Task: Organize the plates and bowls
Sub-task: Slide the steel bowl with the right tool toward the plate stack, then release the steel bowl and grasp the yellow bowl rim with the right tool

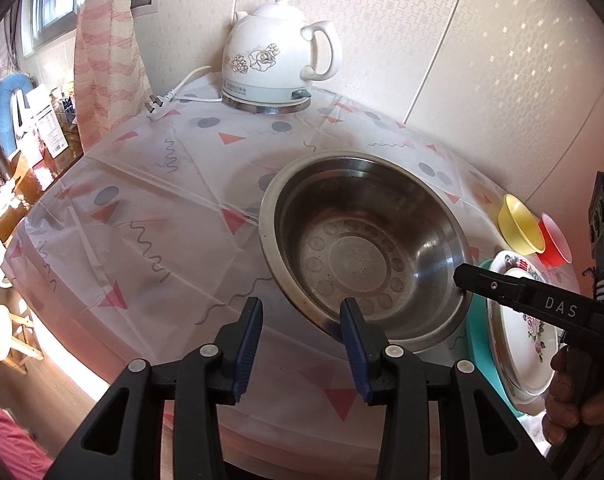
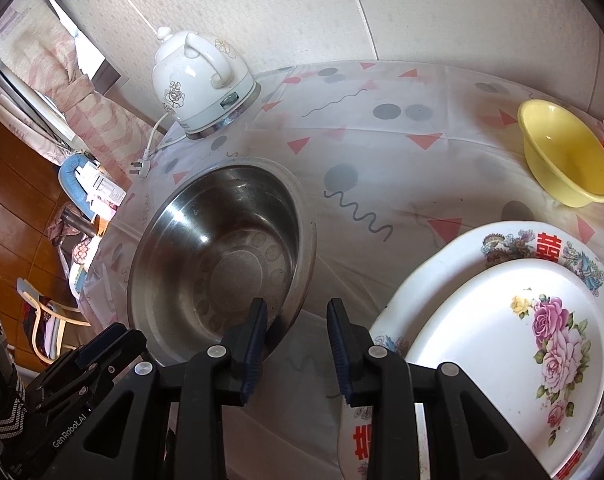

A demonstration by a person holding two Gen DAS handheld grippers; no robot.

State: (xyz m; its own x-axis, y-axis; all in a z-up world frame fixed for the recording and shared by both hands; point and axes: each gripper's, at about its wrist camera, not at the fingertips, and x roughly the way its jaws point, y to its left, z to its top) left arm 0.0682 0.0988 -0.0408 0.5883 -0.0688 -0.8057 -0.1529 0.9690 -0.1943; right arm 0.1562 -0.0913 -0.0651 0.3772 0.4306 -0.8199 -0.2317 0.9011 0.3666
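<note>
Left gripper [image 1: 301, 322]: we find the jaws parted, astride the steel bowl's [image 1: 365, 248] near rim — pads clear of it.
Right gripper [image 2: 298, 326]: jaws apart at the bowl's other edge, clamping nothing.
Steel bowl: upright on the patterned tablecloth [image 2: 381, 152].
Plates [image 2: 513, 344]: two stacked, right of the bowl.
Yellow bowl [image 2: 565, 158]: beyond the plates — a red bowl [image 1: 555, 242] beside it.
Kettle [image 1: 278, 52]: at the wall.
</note>
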